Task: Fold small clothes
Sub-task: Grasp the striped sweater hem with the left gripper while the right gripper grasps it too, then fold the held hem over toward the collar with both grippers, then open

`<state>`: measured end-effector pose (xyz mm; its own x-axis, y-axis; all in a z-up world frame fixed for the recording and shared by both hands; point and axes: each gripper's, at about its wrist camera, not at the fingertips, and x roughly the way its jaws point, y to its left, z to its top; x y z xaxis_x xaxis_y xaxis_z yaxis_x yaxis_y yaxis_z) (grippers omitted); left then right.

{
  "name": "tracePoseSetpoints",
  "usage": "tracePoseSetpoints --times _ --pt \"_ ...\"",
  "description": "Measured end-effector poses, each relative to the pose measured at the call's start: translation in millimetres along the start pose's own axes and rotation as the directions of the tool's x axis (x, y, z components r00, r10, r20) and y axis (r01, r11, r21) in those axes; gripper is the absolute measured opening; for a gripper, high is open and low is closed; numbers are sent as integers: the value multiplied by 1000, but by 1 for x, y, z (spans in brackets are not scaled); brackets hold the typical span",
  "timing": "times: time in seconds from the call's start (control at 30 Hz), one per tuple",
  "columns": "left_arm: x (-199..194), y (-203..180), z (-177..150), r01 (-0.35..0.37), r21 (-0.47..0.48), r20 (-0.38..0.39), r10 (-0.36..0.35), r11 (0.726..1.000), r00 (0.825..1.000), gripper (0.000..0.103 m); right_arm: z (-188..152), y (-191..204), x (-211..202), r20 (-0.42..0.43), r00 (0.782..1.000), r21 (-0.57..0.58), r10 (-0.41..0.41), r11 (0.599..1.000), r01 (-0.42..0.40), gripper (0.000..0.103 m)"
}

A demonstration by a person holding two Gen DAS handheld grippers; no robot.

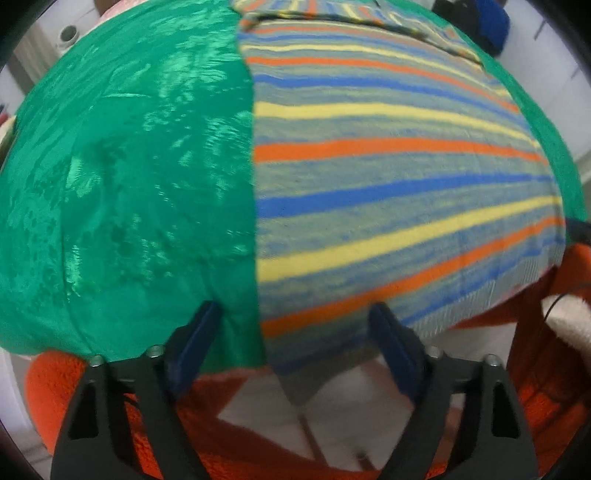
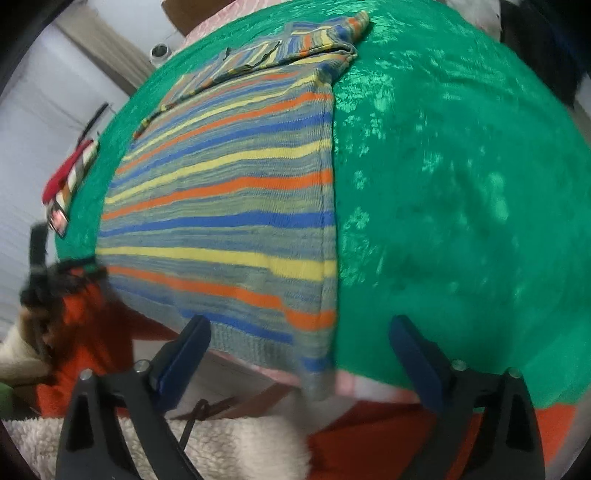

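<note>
A small knitted garment (image 1: 388,177) with orange, blue and yellow stripes lies flat on a shiny green tablecloth (image 1: 122,177), its sleeve folded across the far end. My left gripper (image 1: 295,308) points down over the garment's near left corner, which hangs over the table edge. It is open, and its blue fingertips (image 1: 207,317) stand on either side of that corner without pressing on it. The garment (image 2: 229,206) also shows in the right wrist view. There my right gripper (image 2: 300,321) is open over the near right hem corner, one finger over the hem and the other over the green cloth (image 2: 461,206).
A person's orange clothing (image 1: 554,387) and a white fleece (image 2: 229,443) sit just below the table's near edge. A red and striped bundle (image 2: 70,177) lies at the table's left edge. A blue object (image 1: 491,22) stands beyond the far corner.
</note>
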<state>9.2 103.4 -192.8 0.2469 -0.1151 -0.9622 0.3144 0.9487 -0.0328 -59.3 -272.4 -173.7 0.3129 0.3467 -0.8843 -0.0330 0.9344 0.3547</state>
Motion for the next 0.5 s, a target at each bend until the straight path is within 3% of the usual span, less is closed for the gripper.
tracePoseSetpoints --times 0.07,0.1,0.17,0.2,0.23,0.27,0.33,0.4,0.5 --pt "1 -1 0 -8 5 -15 8 1000 1000 57 -2 2 8 -40 999 -10 4 1000 -5 61" --pt "2 -2 -1 -6 10 -31 7 1000 999 50 -2 4 11 -63 998 -20 8 1000 -9 56" --pt "4 -5 -3 2 19 -65 -1 1000 998 4 -4 9 16 -106 994 -38 9 999 -14 31" --pt "4 -5 -4 19 8 -79 -18 1000 997 5 -4 10 17 -108 994 -37 13 999 -18 24" --pt "2 -3 -3 33 -17 -76 -34 999 997 4 -3 10 16 -106 994 -29 27 999 -30 10" --pt "-4 0 0 66 -44 -75 -70 997 995 4 0 8 11 -101 993 -3 63 998 -64 7" --pt "-20 15 9 169 -134 -43 -176 976 983 3 7 6 2 -74 991 30 114 993 -112 7" --pt "-42 35 27 275 -215 37 -274 937 961 3 19 6 -13 -25 985 53 172 984 -171 7" --pt "-68 63 79 356 -249 170 -321 901 932 3 56 5 -34 69 969 42 238 970 -241 7"
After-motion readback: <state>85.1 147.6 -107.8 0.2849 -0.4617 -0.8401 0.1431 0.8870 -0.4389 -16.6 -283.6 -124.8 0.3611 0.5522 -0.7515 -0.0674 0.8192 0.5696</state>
